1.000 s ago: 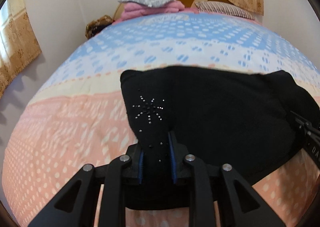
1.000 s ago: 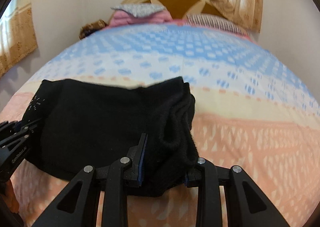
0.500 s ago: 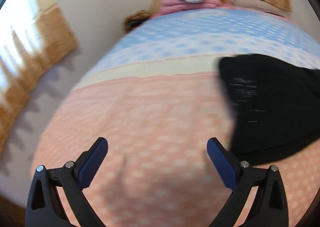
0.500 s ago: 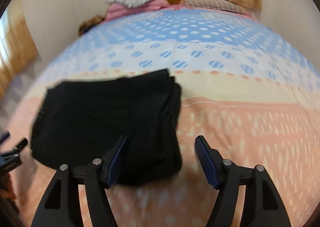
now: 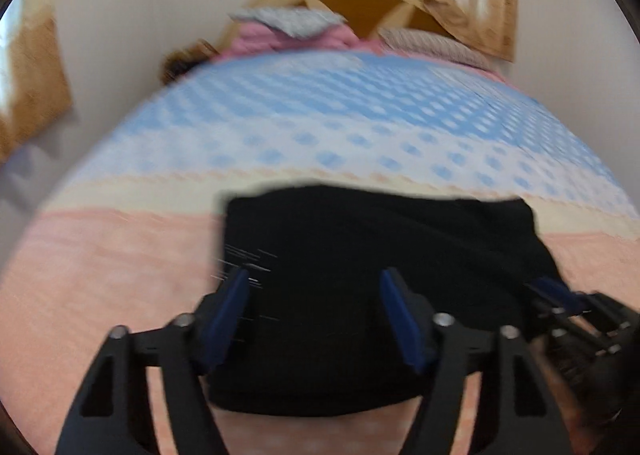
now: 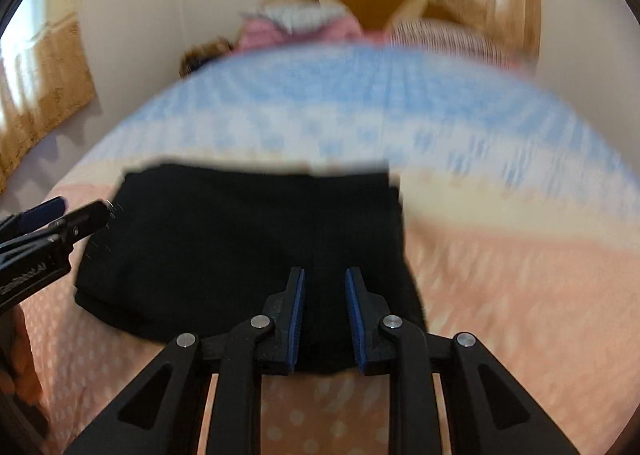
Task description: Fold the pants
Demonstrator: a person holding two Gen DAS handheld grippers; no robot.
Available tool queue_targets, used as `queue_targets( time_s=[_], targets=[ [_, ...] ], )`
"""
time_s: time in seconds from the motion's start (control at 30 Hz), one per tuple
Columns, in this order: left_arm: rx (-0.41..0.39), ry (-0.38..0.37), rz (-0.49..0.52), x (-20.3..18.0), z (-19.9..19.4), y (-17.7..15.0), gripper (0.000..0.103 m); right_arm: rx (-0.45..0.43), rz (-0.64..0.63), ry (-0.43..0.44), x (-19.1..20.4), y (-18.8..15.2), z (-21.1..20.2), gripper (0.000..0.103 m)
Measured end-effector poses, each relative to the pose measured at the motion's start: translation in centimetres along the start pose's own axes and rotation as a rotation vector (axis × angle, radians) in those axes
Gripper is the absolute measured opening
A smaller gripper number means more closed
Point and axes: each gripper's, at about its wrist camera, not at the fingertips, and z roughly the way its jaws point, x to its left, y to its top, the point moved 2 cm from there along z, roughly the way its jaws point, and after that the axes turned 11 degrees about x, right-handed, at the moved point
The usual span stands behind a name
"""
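The black pants (image 5: 360, 263) lie folded into a compact rectangle on the bed, with small sparkly studs near their left edge. They also show in the right wrist view (image 6: 248, 239). My left gripper (image 5: 316, 295) is open, its blue pads spread over the near left part of the pants. My right gripper (image 6: 325, 291) is over the near right part of the pants, its blue pads a narrow gap apart, with black cloth showing between them. Both views are motion-blurred. Each gripper shows at the edge of the other's view.
The bed (image 5: 100, 275) has a peach, cream and blue patterned cover. Pink folded bedding (image 5: 288, 35) and a striped pillow (image 5: 432, 43) lie by the wooden headboard (image 5: 360, 11). Curtains hang at the left and behind the headboard.
Both grippers let go of the pants and opened. The left swung away left, then came back over the pants. The right gripper's jaws have narrowed again.
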Motion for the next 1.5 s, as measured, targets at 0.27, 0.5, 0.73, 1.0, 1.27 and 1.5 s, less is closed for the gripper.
queue_targets(
  time_s=[0.27, 0.5, 0.73, 1.0, 1.27, 1.5],
  targets=[
    [0.06, -0.026, -0.012, 0.8, 3.0, -1.4, 0.07, -0.064, -0.037, -0.011, 0.3, -0.8, 0.4, 0.023],
    [0.06, -0.074, -0.015, 2.7, 2.2, -3.0, 0.074, -0.059, -0.115, -0.06, 1.7, -0.7, 0.5, 0.04],
    [0.067, 0.07, 0.007, 1.9, 1.4, -3.6, 0.097, -0.048, -0.163, -0.117, 2.5, -0.8, 0.9, 0.046],
    [0.116, 0.019, -0.068, 2.7, 4.0, -2.6, 0.103, -0.049, -0.16, -0.102, 2.1, -0.7, 1.1, 0.047],
    [0.102, 0.034, -0.069, 2.1, 4.2, -2.5, 0.103, -0.054, -0.165, -0.093, 2.0, -0.7, 1.2, 0.05],
    [0.14, 0.029, -0.074, 2.4, 2.8, -4.1, 0.103, -0.039, -0.187, -0.116, 2.4, -0.8, 1.2, 0.053]
  ],
)
